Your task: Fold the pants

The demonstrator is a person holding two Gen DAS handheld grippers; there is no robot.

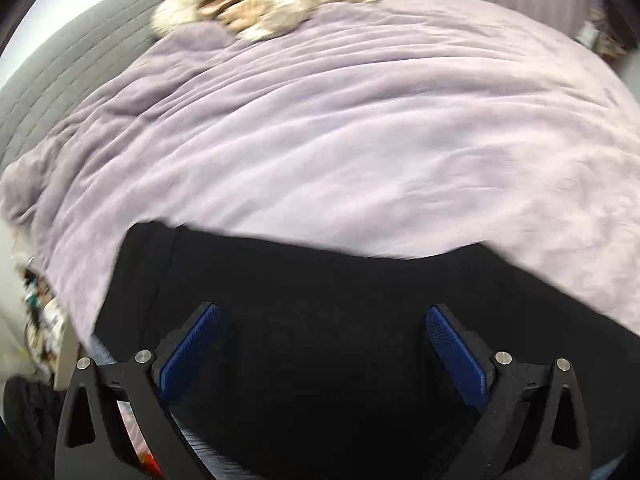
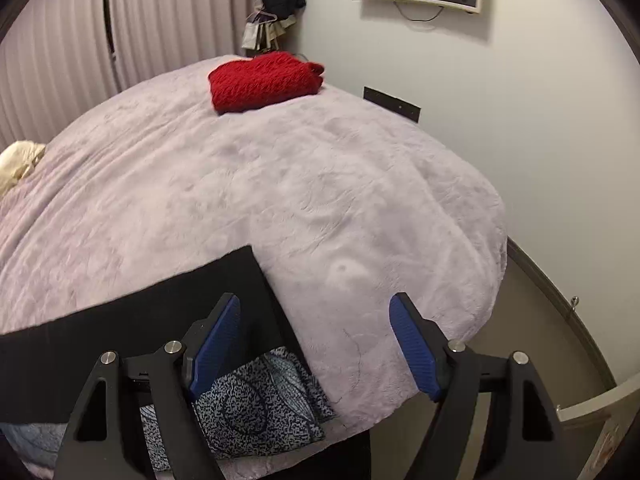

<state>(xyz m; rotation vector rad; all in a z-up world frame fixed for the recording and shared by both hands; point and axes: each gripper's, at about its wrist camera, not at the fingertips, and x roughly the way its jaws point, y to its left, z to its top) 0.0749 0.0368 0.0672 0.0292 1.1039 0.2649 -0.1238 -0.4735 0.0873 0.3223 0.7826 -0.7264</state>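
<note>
Lavender blanket (image 2: 320,200) over bed, black pants (image 1: 320,300) flat at near edge atop patterned blue-grey fabric (image 2: 256,396); left gripper (image 1: 322,350) spread apart above pants, holding nothing; right gripper (image 2: 314,344) likewise apart, straddling pants' right edge (image 2: 224,280). Looked partly folded, neat rectangle, but layers unreadable in black cloth and lower part cut off, so remaining folds unclear. Farther off: folded red sweater (image 2: 264,80), blurred cream-brown fluffy heap (image 1: 260,0), not identifiable.
</note>
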